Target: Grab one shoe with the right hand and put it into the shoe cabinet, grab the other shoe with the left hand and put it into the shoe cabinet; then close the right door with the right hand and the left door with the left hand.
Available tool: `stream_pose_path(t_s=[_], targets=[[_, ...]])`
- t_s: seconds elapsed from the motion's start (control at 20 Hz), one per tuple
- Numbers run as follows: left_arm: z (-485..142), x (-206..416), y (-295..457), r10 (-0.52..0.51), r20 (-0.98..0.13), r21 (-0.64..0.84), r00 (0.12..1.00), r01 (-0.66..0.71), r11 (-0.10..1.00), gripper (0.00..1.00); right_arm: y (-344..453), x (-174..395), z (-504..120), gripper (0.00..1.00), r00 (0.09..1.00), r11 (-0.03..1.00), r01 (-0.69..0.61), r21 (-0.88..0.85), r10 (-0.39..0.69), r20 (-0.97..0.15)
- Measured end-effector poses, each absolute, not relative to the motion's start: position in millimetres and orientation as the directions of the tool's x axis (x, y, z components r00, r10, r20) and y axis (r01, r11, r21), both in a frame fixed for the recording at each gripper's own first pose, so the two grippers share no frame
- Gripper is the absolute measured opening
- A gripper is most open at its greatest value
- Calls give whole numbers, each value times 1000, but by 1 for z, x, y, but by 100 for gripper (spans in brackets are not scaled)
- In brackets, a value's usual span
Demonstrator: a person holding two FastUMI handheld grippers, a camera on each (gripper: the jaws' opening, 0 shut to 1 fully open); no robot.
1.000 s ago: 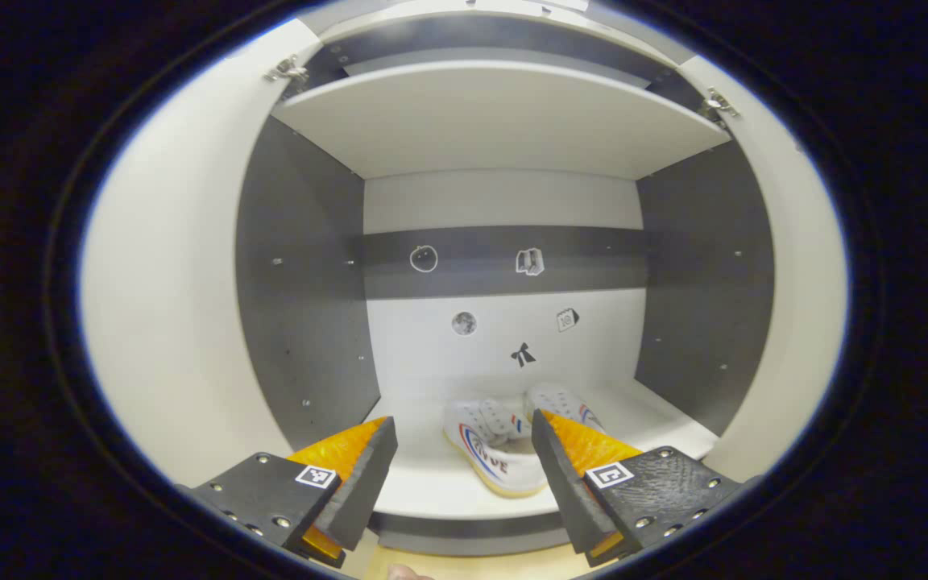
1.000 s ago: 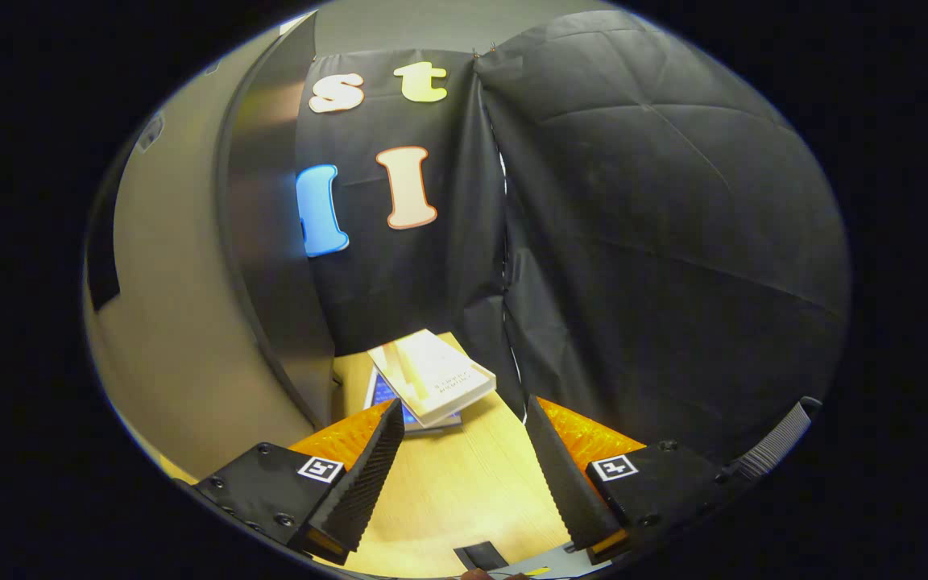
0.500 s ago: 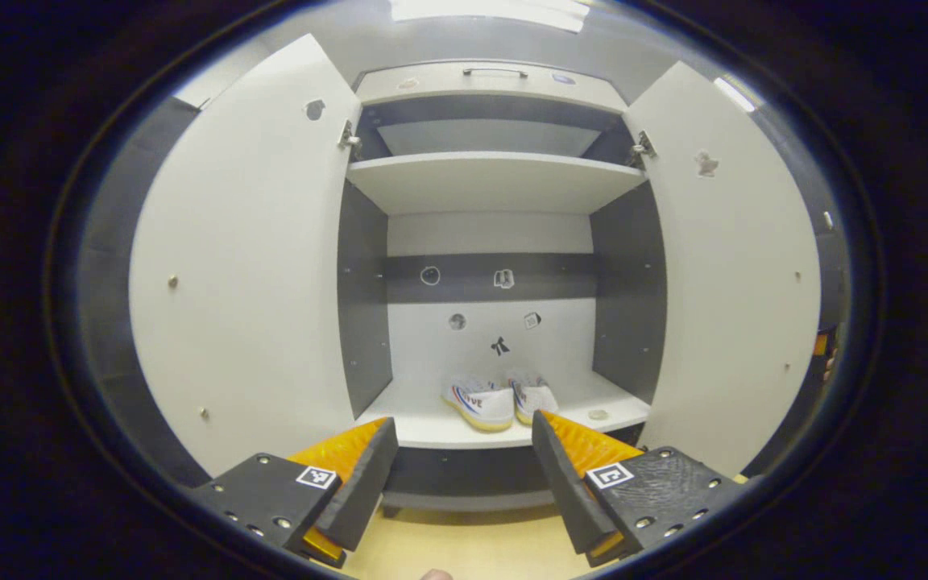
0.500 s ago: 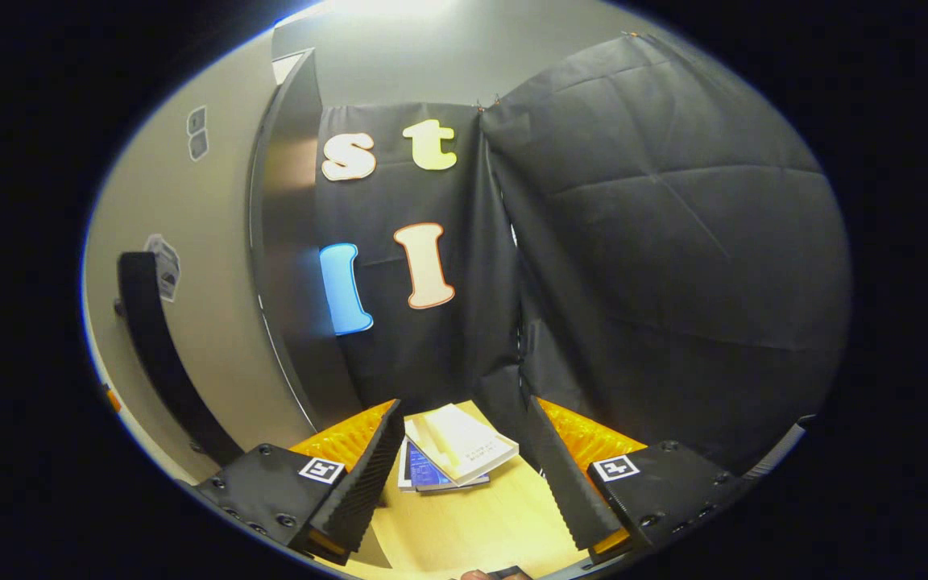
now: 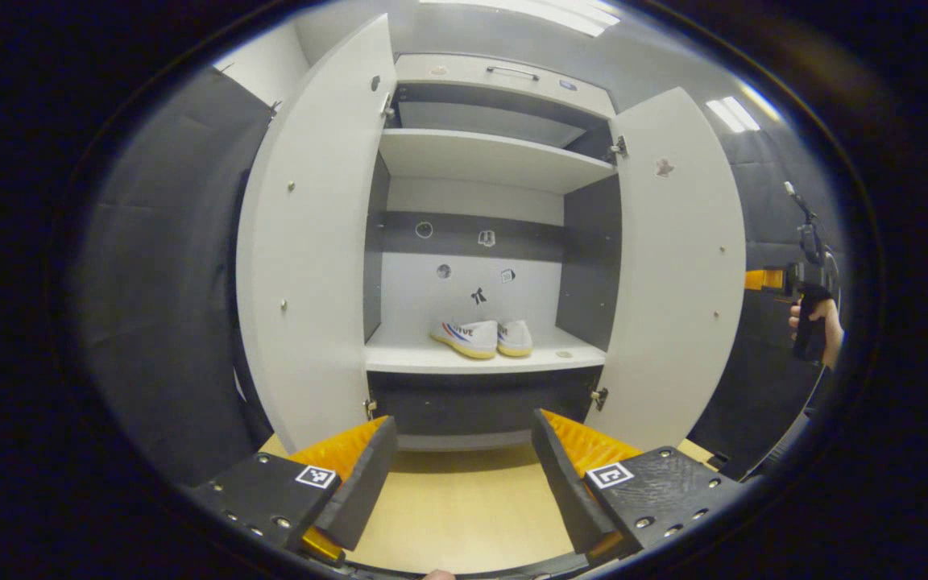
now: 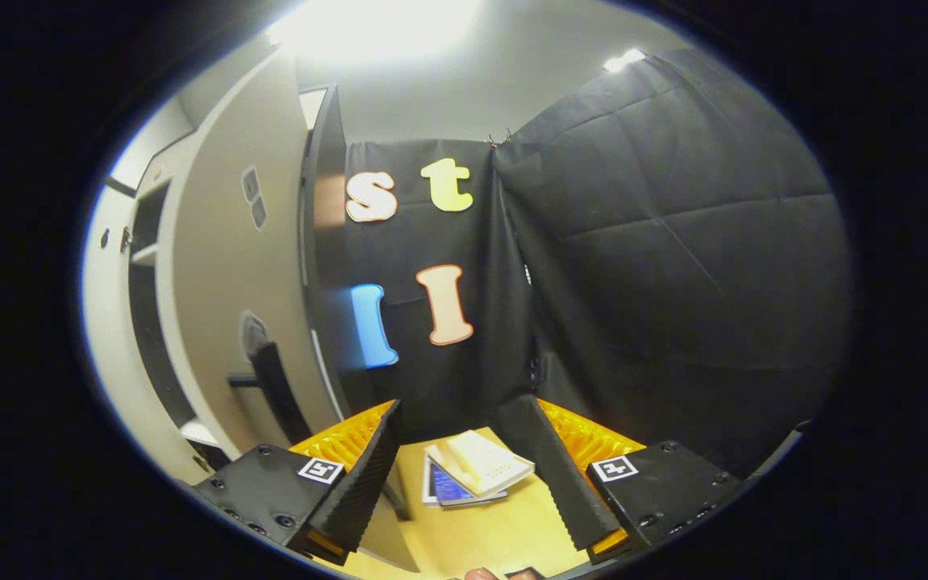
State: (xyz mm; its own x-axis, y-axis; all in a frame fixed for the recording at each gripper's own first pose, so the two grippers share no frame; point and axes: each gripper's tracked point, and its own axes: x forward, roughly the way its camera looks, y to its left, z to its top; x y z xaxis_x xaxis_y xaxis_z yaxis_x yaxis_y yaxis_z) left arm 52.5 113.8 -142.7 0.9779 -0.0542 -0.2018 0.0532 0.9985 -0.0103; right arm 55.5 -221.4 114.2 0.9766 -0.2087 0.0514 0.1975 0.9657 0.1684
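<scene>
In the left gripper view the shoe cabinet (image 5: pixel 504 76) stood with both doors swung wide. The left door (image 5: pixel 311 242) and the right door (image 5: pixel 677 266) flanked the open compartment. On the lower shelf (image 5: pixel 399 358) sat the two shoes side by side, touching: the left shoe (image 5: pixel 464 338) with striped markings on its side and the right shoe (image 5: pixel 515 338) just beside it. Above them an upper shelf (image 5: pixel 488 157) carried nothing visible. A few small stickers dotted the cabinet's back panel (image 5: pixel 424 294).

The left claw (image 5: pixel 464 475) hung in front of the cabinet, over the wooden floor (image 5: pixel 464 507), its fingers spread with nothing between them. At the far right edge a hand (image 5: pixel 814 322) gripped the other tool's handle.

In the right gripper view the right claw (image 6: pixel 464 483) was likewise spread and empty, pointing past the outer face of the right door (image 6: pixel 214 306), whose dark handle (image 6: pixel 279 391) showed low on it. Between its fingers, farther off, lay a stack of books (image 6: pixel 472 471) on the floor.
</scene>
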Motion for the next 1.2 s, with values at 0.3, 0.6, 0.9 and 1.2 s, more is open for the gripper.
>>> stream_pose_path(t_s=[0.3, 0.6, 0.9, 1.2], targets=[[-143, 34, 144, -77, -181, -29, 980, 73, 997, 95, -198, 59, 114, 92, 974, 966, 211, 147, -220, 50], [-140, 14, 165, -83, -163, -14, 983, 82, 997, 94, -187, 59, 119, 95, 968, 971, 235, 51, -238, 75], [-147, 5, 190, -41, -182, -25, 983, 37, 999, 96, -159, 54, 112, 95, 979, 971, 183, 153, -194, 63], [-143, 2, 217, 25, -174, -68, 984, -37, 997, 96, -137, 51, 116, 83, 977, 978, 204, 39, -206, 59]])
